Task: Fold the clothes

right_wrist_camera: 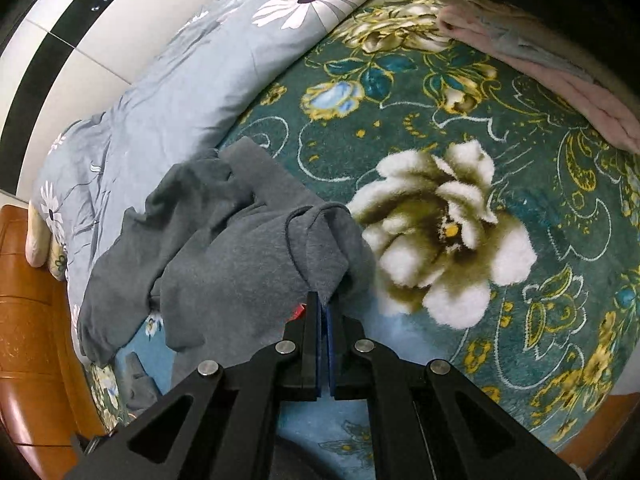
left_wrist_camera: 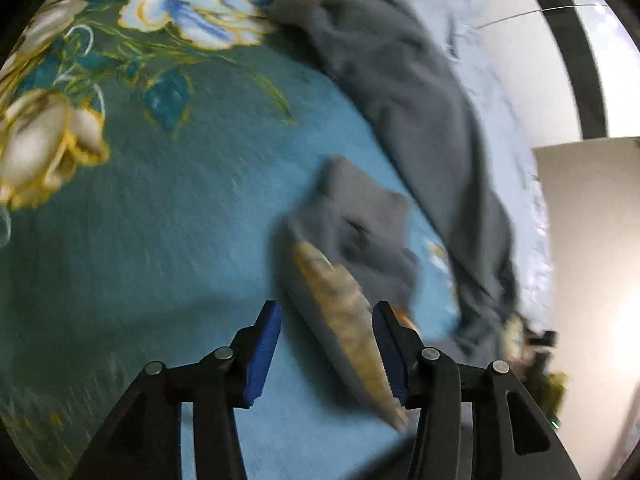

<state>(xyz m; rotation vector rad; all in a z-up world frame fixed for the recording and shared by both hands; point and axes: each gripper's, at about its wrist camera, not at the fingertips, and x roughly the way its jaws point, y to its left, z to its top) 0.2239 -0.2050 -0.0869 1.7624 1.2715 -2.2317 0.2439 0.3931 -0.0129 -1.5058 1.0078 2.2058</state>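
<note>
Where floral blanket [right_wrist_camera: 460, 128] spreads, daisy quilt [right_wrist_camera: 192, 80], pink cloth [right_wrist_camera: 560, 80] flank grey garment [right_wrist_camera: 224, 248]

The grey garment [right_wrist_camera: 224, 248] is seen as soft, matt knitted cloth; the floral blanket [right_wrist_camera: 460, 128] is shown as thick, fuzzy pile; the daisy-print quilt [right_wrist_camera: 192, 80] is smooth woven cloth; the bed frame [right_wrist_camera: 28, 340] is glossy varnished wood; the right gripper [right_wrist_camera: 325, 300] is made of matt black plastic with shiny metal pins.

Grey garment [right_wrist_camera: 224, 256]; teal blanket [right_wrist_camera: 500, 112], white-and-gold flowers; pale blue quilt [right_wrist_camera: 160, 92], white daisies; pink cloth [right_wrist_camera: 560, 80].
</note>
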